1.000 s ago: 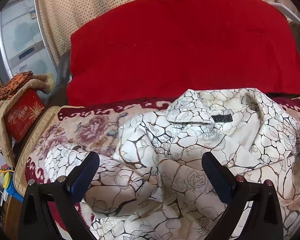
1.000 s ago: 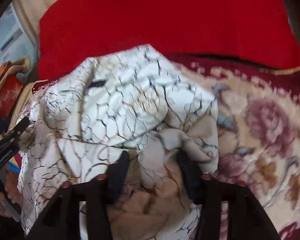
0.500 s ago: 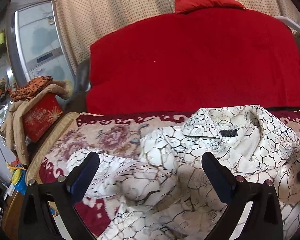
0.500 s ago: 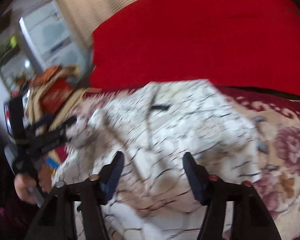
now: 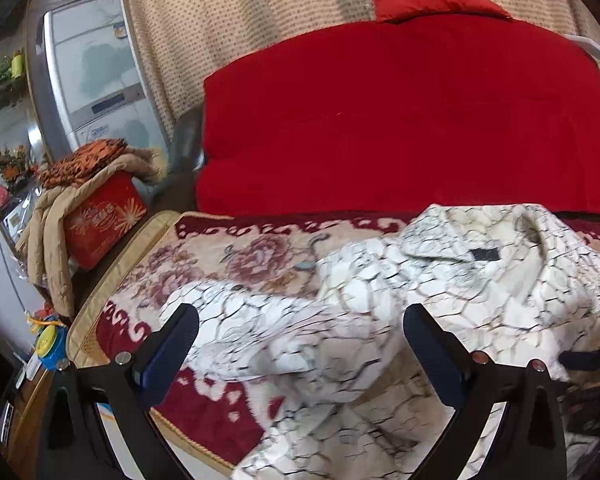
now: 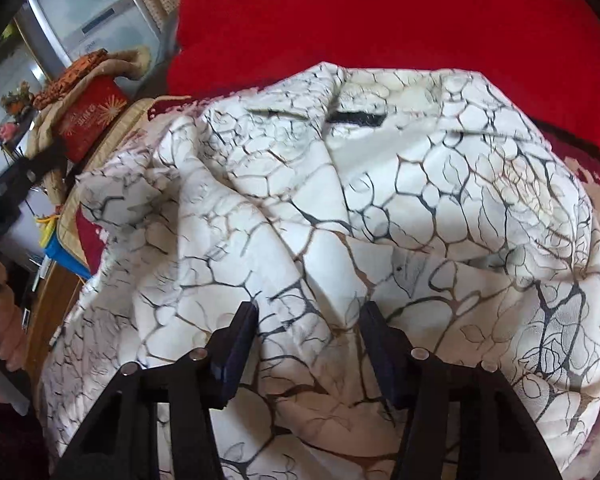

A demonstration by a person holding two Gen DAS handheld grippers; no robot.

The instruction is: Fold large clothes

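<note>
A large white garment with a dark crackle-vein print [image 5: 440, 304] is seen lying crumpled on a floral cream-and-maroon blanket [image 5: 228, 256] in front of a red cushion backrest [image 5: 400, 120], its collar and black label turned toward the backrest. The left tool [image 5: 300, 340] is held wide apart over a sleeve, gripping nothing. The right tool [image 6: 308, 340] is parted with a raised fold of the garment between its fingers; whether the cloth is pinched cannot be told.

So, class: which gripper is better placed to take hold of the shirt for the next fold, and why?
Probably the right gripper: its open jaws straddle a raised crease of the shirt. The left gripper is open wide above the sleeve.
</note>
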